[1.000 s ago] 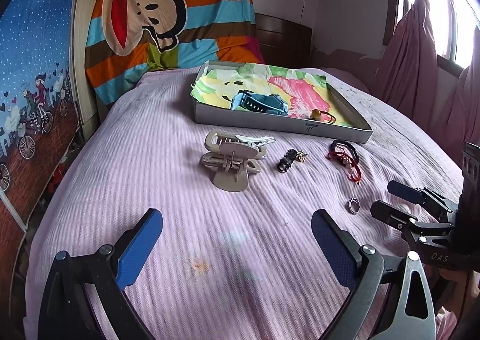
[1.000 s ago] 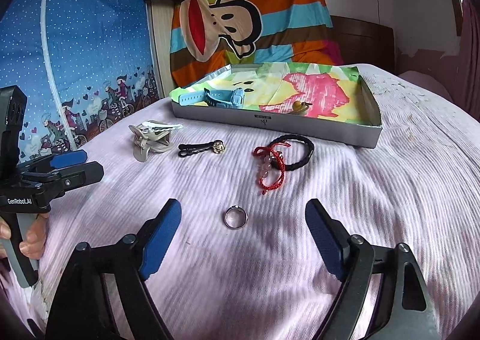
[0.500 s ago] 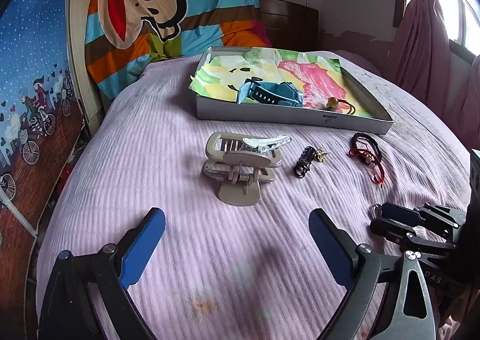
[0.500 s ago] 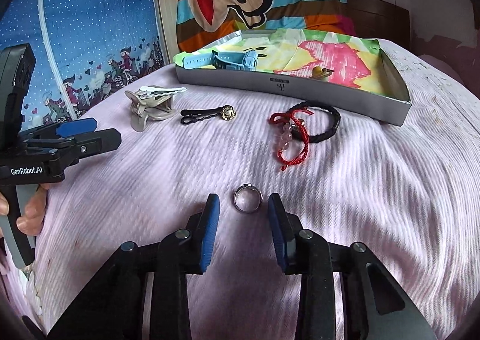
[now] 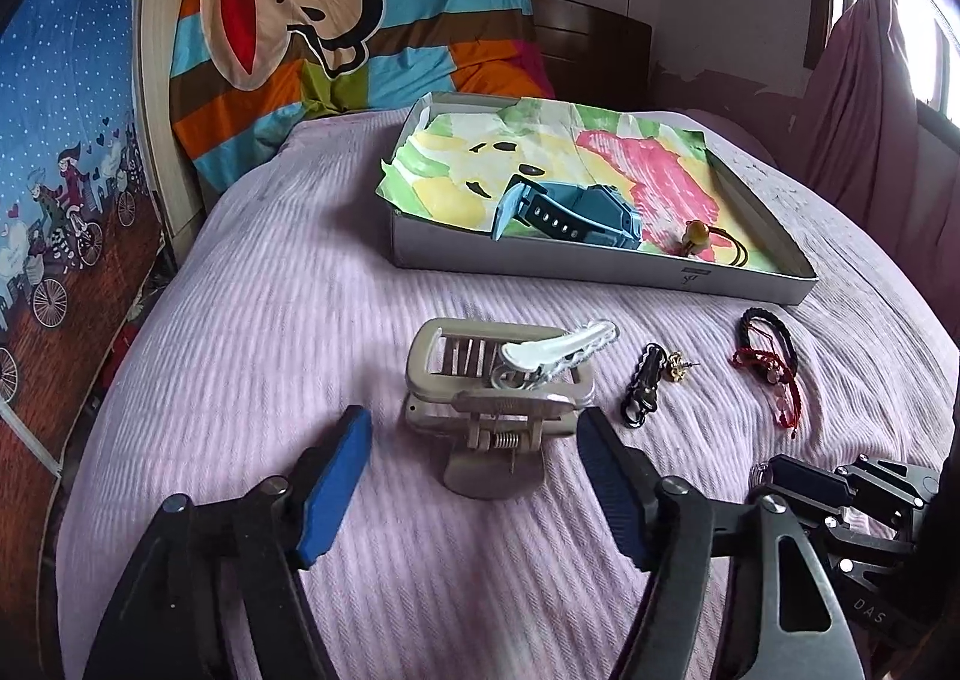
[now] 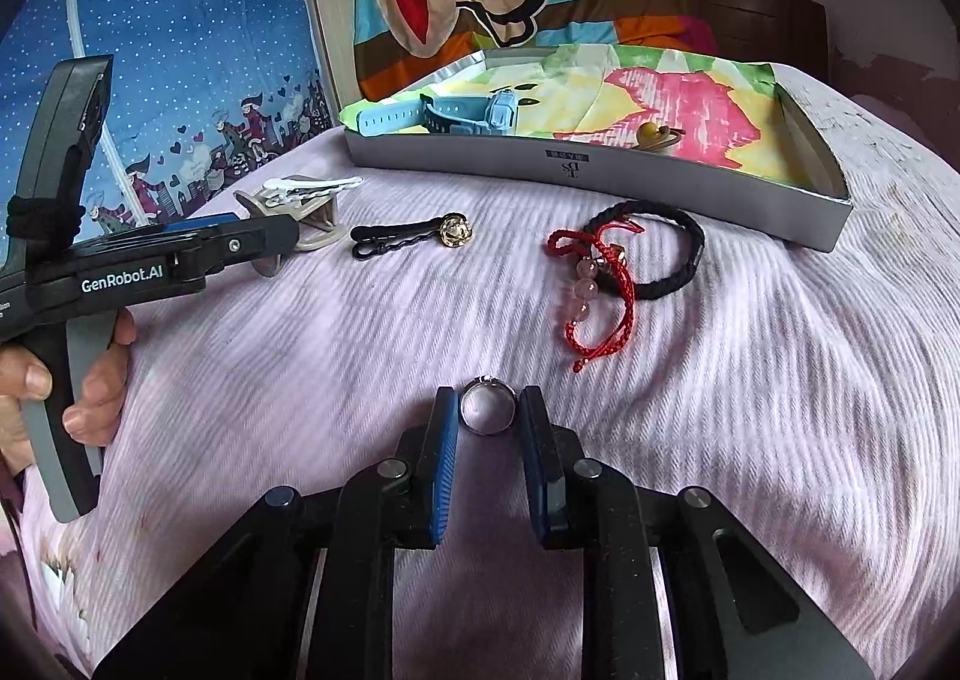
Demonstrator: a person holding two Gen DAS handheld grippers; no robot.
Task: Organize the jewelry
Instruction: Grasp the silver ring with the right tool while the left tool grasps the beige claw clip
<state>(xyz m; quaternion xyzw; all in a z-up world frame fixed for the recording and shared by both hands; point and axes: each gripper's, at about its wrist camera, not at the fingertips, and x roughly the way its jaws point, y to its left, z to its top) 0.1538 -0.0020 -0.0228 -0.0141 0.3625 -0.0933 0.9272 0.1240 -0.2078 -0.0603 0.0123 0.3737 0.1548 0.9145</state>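
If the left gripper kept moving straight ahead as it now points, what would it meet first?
Most likely the beige plastic claw hair clip, lying on the bedspread directly ahead of the open left gripper; depth is unclear.

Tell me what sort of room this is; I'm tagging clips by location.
Most likely a bedroom in a home: the work surface is a bed under a lilac bedspread, with a cartoon-monkey striped blanket at its head and a pink curtain beside a window.

We are in a home bedroom: a bed under a pink ribbed bedspread (image 5: 252, 332), a striped monkey-print blanket (image 5: 336, 8) at its head, and pink curtains (image 5: 864, 98) by the window.
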